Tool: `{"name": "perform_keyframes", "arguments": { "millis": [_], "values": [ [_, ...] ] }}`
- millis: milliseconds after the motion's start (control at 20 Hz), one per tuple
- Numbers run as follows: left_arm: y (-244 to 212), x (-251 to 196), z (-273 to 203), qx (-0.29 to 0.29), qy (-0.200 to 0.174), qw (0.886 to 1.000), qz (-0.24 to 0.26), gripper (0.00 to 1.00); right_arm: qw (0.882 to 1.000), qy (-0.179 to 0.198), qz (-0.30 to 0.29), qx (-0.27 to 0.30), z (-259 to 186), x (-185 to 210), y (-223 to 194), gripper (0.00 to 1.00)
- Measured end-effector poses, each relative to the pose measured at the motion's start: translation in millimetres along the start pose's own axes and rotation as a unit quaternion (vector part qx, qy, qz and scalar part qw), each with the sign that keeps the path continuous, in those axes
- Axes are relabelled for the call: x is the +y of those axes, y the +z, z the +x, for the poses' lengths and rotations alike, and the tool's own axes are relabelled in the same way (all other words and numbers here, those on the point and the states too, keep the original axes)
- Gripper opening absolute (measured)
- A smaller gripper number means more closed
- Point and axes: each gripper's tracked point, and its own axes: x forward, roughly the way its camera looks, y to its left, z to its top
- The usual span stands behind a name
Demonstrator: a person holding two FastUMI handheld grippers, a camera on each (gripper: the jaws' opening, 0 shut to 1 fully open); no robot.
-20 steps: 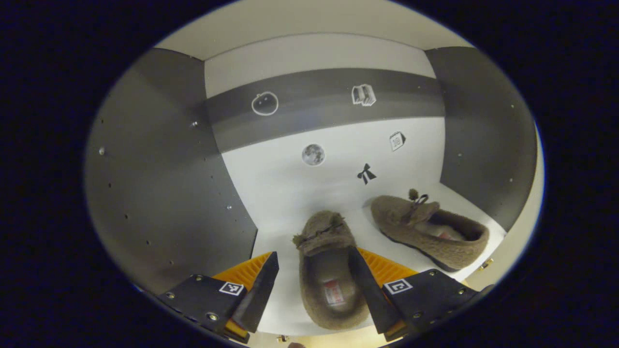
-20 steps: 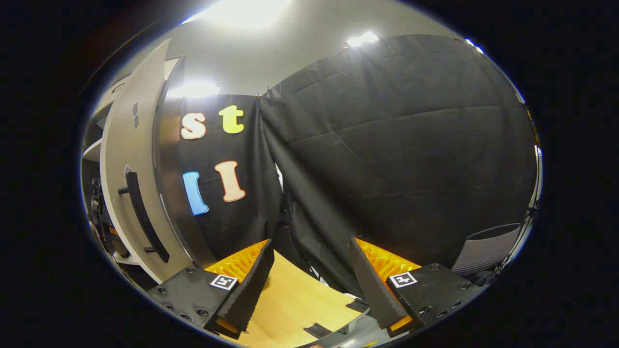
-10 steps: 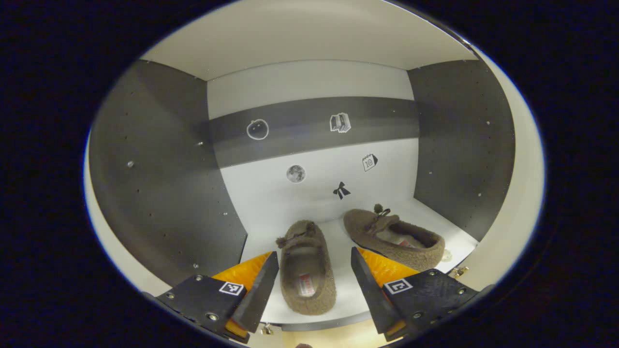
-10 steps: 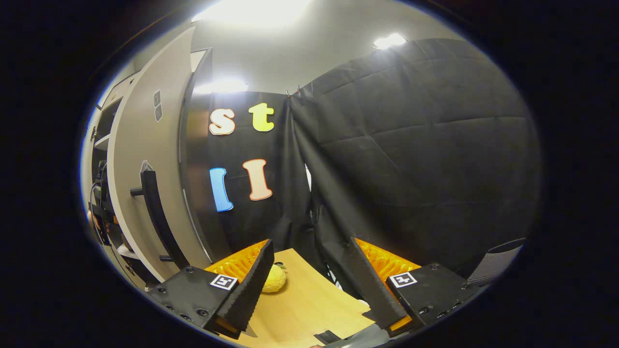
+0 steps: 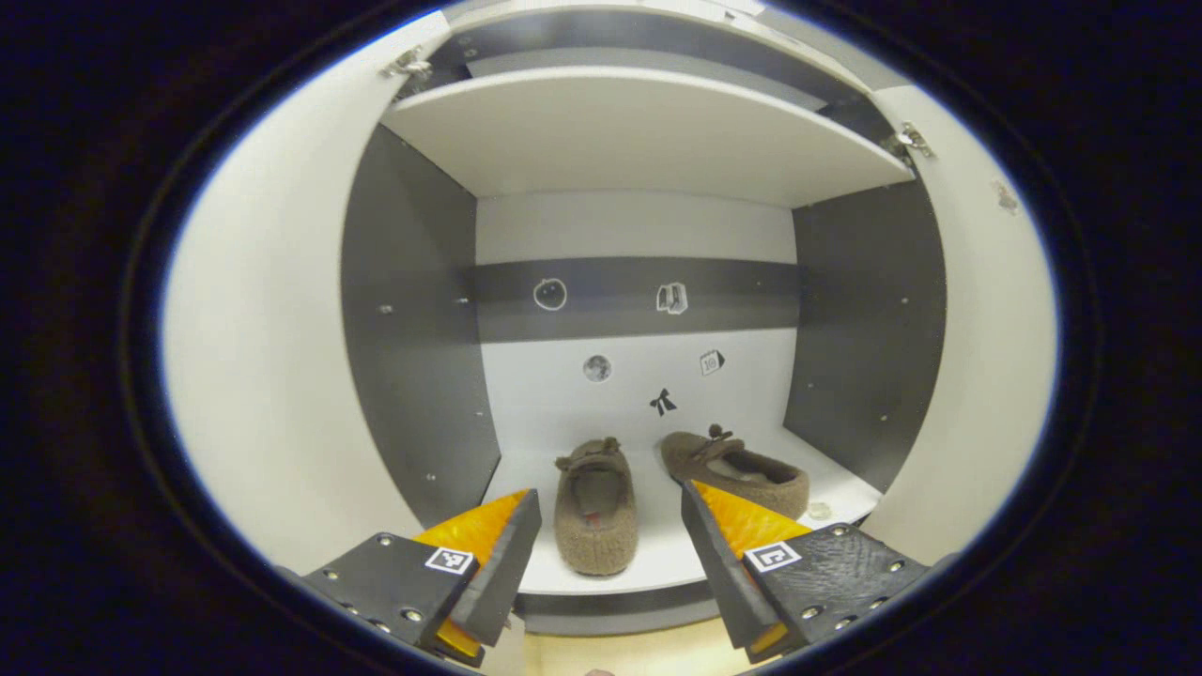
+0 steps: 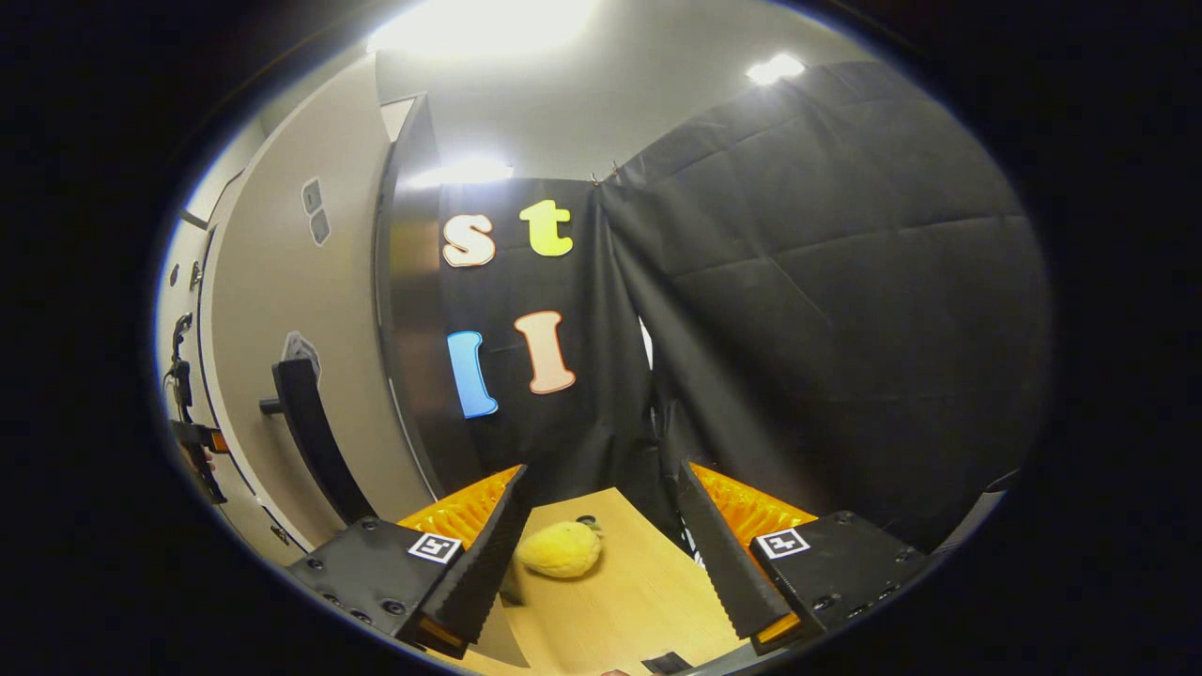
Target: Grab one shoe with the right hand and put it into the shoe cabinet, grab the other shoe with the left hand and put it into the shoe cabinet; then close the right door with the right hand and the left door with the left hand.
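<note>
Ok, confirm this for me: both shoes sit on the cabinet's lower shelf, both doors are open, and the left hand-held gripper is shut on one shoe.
Not quite. The left hand-held gripper is open and holds nothing, as the left gripper view shows: its fingers stand apart in front of the shelf. The rest holds: both shoes sit on the lower shelf, and both doors are open.
</note>
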Motion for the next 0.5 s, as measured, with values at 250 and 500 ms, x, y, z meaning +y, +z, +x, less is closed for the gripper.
{"name": "perform_keyframes", "arguments": {
  "millis": [250,500],
  "values": [
    [-2.2,-12.9,-51.1,-0.05,0.021,0.998,0.035,0.95,0.999,0.041,-0.004,-0.018,15.9,21.1,20.0,0.98],
    [-40.2,-35.5,-103.3,-0.036,0.012,0.999,0.021,0.95,0.994,0.106,-0.015,-0.016,21.0,59.0,22.2,0.98]
  ]
}}
